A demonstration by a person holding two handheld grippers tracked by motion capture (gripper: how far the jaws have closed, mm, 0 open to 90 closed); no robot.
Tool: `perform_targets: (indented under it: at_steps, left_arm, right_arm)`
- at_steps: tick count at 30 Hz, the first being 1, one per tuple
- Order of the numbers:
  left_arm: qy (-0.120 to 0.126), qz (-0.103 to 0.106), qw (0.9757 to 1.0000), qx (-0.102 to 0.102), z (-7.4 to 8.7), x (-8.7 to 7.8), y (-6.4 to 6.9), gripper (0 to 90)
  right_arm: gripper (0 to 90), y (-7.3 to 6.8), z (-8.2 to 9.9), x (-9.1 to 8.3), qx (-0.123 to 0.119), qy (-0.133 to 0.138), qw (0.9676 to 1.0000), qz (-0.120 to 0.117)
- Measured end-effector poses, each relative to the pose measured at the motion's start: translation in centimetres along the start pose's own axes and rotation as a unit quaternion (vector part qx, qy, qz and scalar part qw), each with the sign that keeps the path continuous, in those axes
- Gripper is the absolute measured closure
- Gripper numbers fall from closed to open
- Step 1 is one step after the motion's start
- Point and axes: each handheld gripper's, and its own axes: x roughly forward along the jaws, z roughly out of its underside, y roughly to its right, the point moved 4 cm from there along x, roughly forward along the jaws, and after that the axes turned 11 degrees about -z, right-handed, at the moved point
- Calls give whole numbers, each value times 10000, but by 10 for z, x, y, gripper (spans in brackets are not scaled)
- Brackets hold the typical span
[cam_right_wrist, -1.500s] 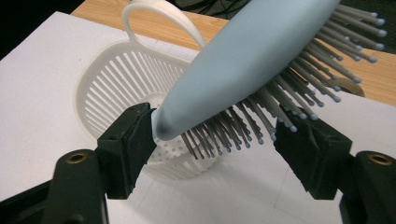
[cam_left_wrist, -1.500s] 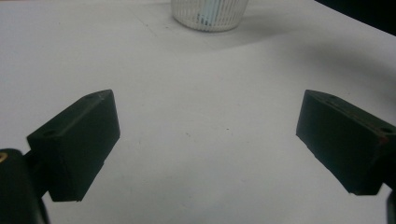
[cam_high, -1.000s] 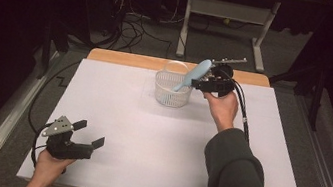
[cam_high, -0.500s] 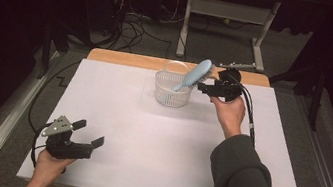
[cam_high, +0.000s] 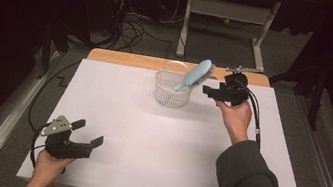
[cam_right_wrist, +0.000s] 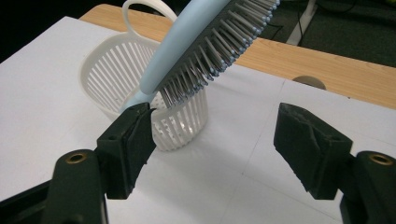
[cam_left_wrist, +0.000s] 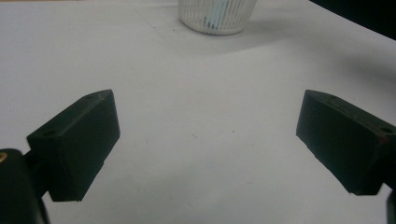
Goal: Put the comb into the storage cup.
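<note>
A: Where does the hairbrush (cam_high: 197, 74) sit?

B: It stands handle-down in the white slatted basket (cam_high: 172, 90) near the far edge of the table (cam_high: 146, 146). Its pale blue head leans out over the basket's rim toward the right, bristles facing down and to the right. In the right gripper view the hairbrush (cam_right_wrist: 205, 44) slants across the top, and its handle drops into the basket (cam_right_wrist: 116, 74) behind the left jaw.

A: And the right gripper (cam_high: 215, 92)?

B: It is held up just to the right of the basket, pointing at it. Its jaws are spread with nothing between them. The brush head hangs above and beyond the gap. The left jaw's tip lies close to the basket's rim in that view; whether it touches cannot be told.

A: What about the left gripper (cam_high: 88, 132)?

B: It rests low at the near left corner of the table, well apart from the basket. Its jaws are spread wide too, and between them shows only the white tabletop. In the left gripper view the basket (cam_left_wrist: 217, 16) stands far off at the top edge.

A: Anything else?

B: A wooden strip (cam_high: 124, 58) runs along the table's far edge, just behind the basket.
</note>
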Motion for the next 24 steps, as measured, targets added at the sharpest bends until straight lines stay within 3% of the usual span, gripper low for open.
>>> perform_targets:
  at_steps: [6, 24]
  left_arm:
    - [-5, 5, 10000, 0, 0, 0, 0, 54]
    - [34, 16, 10000, -48, 0, -1, 0, 54]
  right_arm:
    - [302, -3, 2, -5, -169, 102, 9998, 36]
    - [311, -5, 11, -22, -329, 204, 9992, 87]
